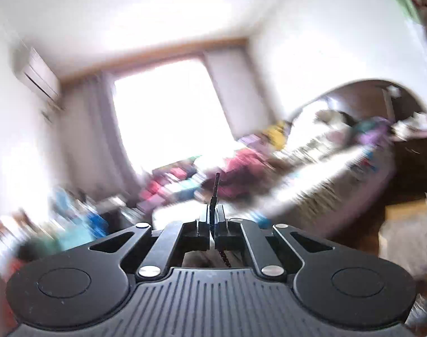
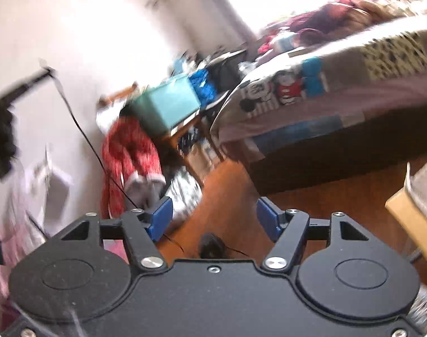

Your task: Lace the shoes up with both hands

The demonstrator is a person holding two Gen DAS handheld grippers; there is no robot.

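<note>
My left gripper [image 1: 212, 214] is shut on a dark shoelace [image 1: 215, 185]. The lace's stiff tip sticks up past the pads, and the rest hangs down behind them. The gripper points up toward the window, and no shoe shows in this view. My right gripper [image 2: 214, 216] is open, with its blue pads [image 2: 160, 216] wide apart and nothing between them. A thin dark lace [image 2: 81, 132] runs taut from the upper left down to the left pad; whether it touches the pad I cannot tell. No shoe shows here either.
A bed [image 2: 339, 84] with a patterned cover fills the right. A teal box [image 2: 168, 106], a red garment [image 2: 132, 151] and clutter lie by the wall. A wooden floor [image 2: 230, 196] lies below. A light wooden edge [image 2: 410, 219] stands at the right. Both views are motion-blurred.
</note>
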